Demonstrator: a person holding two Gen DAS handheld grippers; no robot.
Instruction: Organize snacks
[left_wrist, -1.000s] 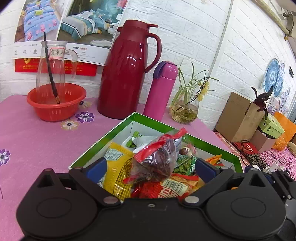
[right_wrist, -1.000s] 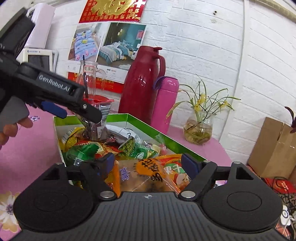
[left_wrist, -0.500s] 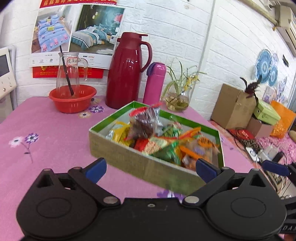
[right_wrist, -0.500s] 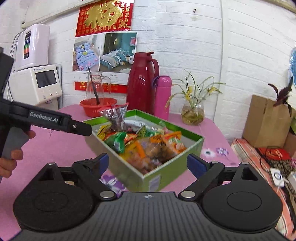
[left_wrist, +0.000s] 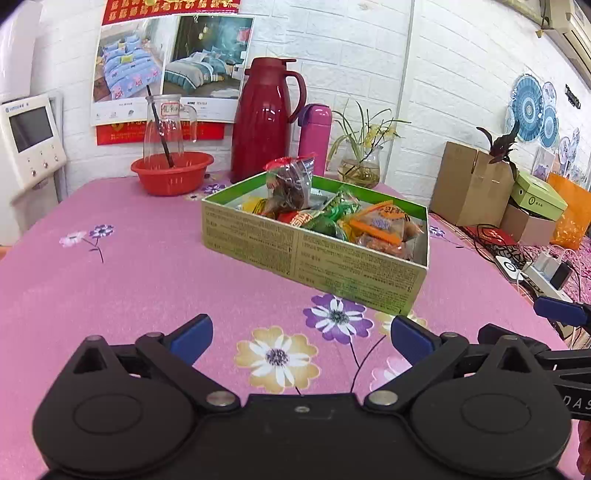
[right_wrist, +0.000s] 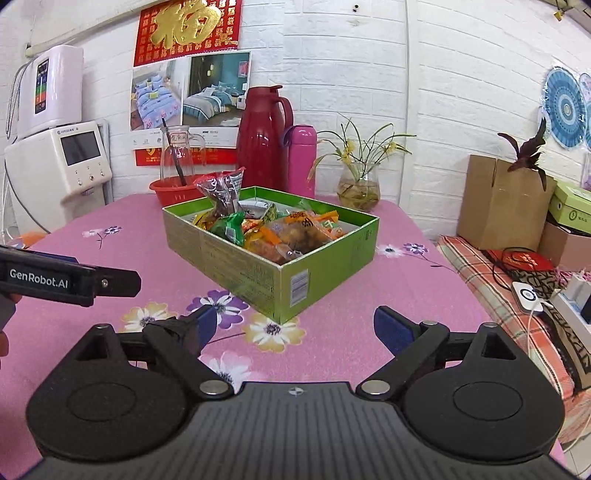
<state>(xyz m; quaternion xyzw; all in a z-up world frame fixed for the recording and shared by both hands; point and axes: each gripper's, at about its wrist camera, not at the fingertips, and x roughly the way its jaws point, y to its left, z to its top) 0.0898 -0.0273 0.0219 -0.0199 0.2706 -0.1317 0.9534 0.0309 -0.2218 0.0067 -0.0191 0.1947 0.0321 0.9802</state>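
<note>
Both my grippers hang over the near part of the pink flowered table (left_wrist: 147, 280), well short of the box.

Left gripper (left_wrist: 301, 334): jaws spread wide, nothing between the blue pads, only tablecloth showing through the gap. Right gripper (right_wrist: 295, 326): same, wide apart and holding nothing. From the right camera the left gripper's black body pokes in at the left edge, beside my own.

Green box (left_wrist: 314, 254) sits mid-table, one corner turned toward me. Snack packets (right_wrist: 273, 229) are heaped inside it, green, orange, yellow and red wrappers mixed together. One clear bag of dark brown pieces with a red top (left_wrist: 290, 184) stands upright at the box's far end, rising above the rim.

Behind the box, by the wall: red basin (left_wrist: 171, 171) with a glass pitcher (left_wrist: 164, 125) in it, tall red thermos jug (left_wrist: 264, 118), pink flask (left_wrist: 314, 134) just beside the jug, glass vase with a plant (left_wrist: 360, 168).
</note>
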